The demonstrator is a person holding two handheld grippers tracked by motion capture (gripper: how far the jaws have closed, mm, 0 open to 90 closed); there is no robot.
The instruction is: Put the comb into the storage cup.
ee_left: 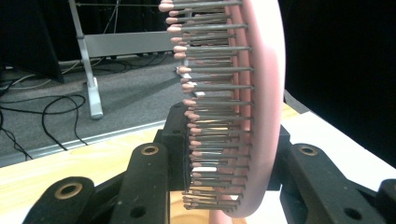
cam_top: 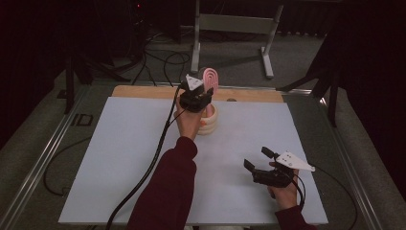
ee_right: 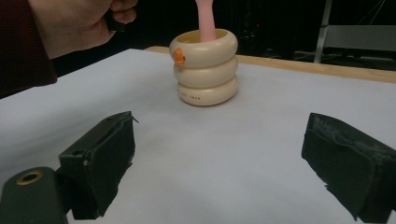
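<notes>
We see the brush (ee_left: 261, 107) cut off by the top edge in the left gripper view, and its handle (ee_right: 206, 19) likewise in the right one. The holder's (ee_right: 204, 70) small lettering is unreadable; the left hand (cam_top: 189, 122) hides part of it from above.

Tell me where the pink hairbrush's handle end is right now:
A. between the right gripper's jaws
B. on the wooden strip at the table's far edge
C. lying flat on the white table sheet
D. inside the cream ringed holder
D: the right gripper view shows the pink hairbrush handle going down into the cream ringed holder, while the left gripper is clamped on the brush head.
</notes>
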